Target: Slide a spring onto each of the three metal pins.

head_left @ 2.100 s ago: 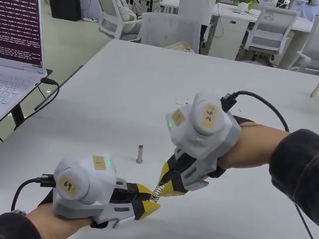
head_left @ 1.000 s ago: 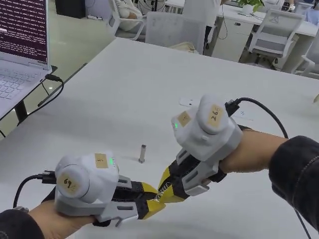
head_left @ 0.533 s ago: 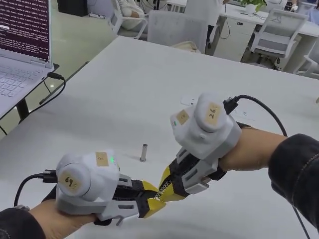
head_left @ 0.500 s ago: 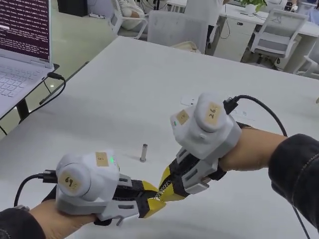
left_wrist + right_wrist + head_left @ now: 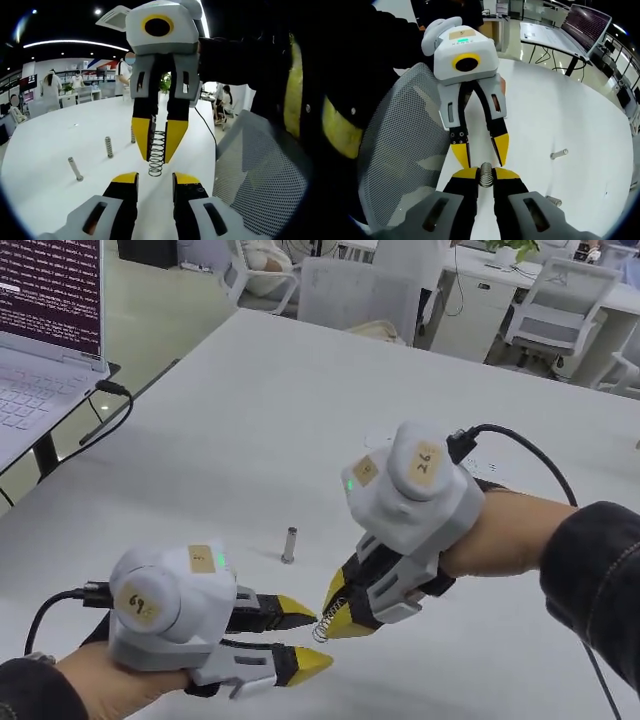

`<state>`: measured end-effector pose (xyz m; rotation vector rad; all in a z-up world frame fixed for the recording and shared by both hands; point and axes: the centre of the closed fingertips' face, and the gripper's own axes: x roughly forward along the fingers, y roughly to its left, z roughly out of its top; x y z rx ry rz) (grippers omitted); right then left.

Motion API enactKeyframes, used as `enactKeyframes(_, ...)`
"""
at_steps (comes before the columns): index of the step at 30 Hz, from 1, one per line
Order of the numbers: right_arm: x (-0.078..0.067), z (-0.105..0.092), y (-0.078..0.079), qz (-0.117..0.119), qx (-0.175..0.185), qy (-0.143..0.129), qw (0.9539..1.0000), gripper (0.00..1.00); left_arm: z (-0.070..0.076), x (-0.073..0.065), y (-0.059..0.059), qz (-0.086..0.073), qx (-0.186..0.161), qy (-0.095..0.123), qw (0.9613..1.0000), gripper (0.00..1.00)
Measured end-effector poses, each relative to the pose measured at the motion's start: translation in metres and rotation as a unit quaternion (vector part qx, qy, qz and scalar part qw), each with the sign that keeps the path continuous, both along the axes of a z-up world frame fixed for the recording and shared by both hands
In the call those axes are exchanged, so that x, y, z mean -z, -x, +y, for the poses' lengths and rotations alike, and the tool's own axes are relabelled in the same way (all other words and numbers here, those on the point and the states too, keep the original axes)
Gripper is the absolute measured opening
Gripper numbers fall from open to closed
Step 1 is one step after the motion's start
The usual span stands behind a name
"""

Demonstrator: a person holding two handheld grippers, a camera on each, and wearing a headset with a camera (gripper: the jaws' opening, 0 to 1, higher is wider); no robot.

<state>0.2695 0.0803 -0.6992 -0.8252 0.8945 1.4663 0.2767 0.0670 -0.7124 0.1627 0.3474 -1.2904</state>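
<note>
Right gripper (image 5: 486, 176): jaws closed on the small coiled steel spring (image 5: 156, 150), held by one end, free end projecting toward the left gripper (image 5: 156, 179), whose jaws stand apart, empty; the spring is judged light, soft, apt to buckle or flick away, so grip several coils lightly; beyond the left gripper the bare grey metal pin (image 5: 289, 544) stands upright on the white tabletop (image 5: 250, 420), open room around, edges well off.
</note>
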Motion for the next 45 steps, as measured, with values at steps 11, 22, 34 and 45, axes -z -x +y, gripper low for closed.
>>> enactKeyframes(11, -0.003, -0.003, -0.009, -0.008, -0.004, 0.013, 0.9999, 0.08, 0.011, 0.006, -0.010, 0.004, -0.036, 0.008, 0.9993, 0.52)
enactKeyframes(22, -0.006, -0.002, -0.022, -0.017, -0.005, 0.019, 0.9997, 0.08, 0.030, 0.007, -0.019, 0.023, -0.082, 0.028, 0.9960, 0.84)
enactKeyframes(34, -0.013, -0.003, -0.050, -0.035, -0.004, 0.029, 0.9990, 0.08, 0.037, 0.007, -0.025, 0.022, -0.107, 0.034, 0.9934, 0.95)
enactKeyframes(45, -0.019, 0.002, -0.081, -0.051, -0.011, 0.037, 0.9980, 0.08, 0.042, 0.012, -0.023, 0.026, -0.113, 0.029, 0.9928, 0.92)
